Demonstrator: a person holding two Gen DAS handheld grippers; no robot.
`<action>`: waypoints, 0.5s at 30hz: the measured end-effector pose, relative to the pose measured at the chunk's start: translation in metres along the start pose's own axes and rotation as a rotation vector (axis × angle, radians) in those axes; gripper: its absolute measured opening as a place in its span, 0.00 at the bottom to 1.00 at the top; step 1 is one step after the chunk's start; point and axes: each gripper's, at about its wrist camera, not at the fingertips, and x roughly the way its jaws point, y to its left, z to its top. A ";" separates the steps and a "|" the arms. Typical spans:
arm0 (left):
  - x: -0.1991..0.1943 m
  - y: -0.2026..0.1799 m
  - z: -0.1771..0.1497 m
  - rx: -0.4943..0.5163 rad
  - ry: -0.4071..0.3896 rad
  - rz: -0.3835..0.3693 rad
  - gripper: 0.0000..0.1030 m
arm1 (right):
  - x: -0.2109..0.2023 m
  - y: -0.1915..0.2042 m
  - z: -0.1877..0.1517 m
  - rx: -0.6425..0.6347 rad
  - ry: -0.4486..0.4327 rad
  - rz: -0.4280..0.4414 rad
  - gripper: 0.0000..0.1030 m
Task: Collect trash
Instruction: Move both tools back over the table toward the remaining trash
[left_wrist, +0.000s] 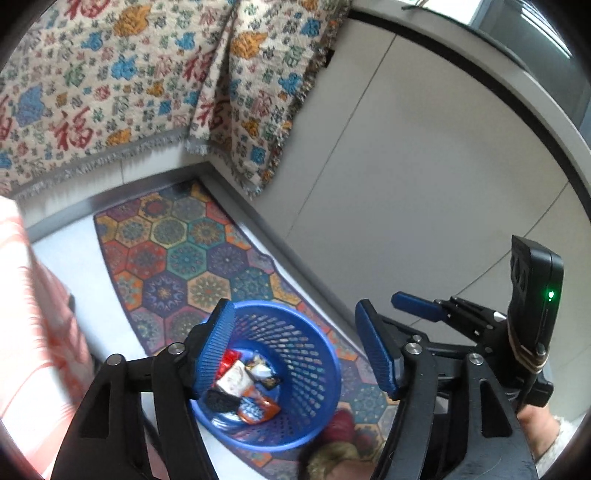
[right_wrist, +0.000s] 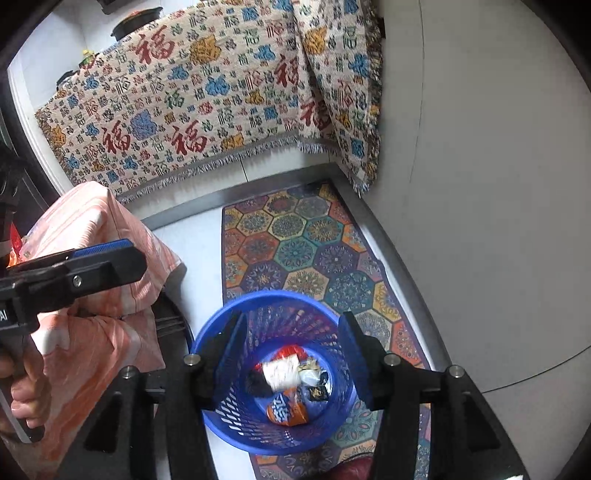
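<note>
A blue mesh waste basket (left_wrist: 314, 354) stands on a patterned floor mat, also in the right wrist view (right_wrist: 221, 417). Several snack wrappers (left_wrist: 243, 387) lie in its bottom, among them a white one (right_wrist: 282, 373) and an orange one (right_wrist: 288, 408). My left gripper (left_wrist: 295, 354) is open and empty above the basket. My right gripper (right_wrist: 293, 360) is open and empty, right over the basket's mouth. The right gripper also shows at the right of the left wrist view (left_wrist: 424, 308); the left one at the left of the right wrist view (right_wrist: 107, 254).
A hexagon-patterned mat (right_wrist: 306, 243) lies along a grey wall (right_wrist: 480, 184). A cloth with red characters (right_wrist: 192, 99) drapes a counter behind. A stool under orange-striped cloth (right_wrist: 99, 266) stands left of the basket. White floor tiles (right_wrist: 192, 251) lie between.
</note>
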 end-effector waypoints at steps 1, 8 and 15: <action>-0.007 0.001 -0.001 0.001 -0.011 0.009 0.71 | -0.004 0.004 0.001 -0.006 -0.013 -0.001 0.51; -0.086 0.022 -0.020 -0.023 -0.096 0.110 0.75 | -0.037 0.044 0.009 -0.079 -0.127 0.000 0.52; -0.181 0.077 -0.072 -0.072 -0.126 0.315 0.79 | -0.062 0.128 0.003 -0.220 -0.201 0.068 0.53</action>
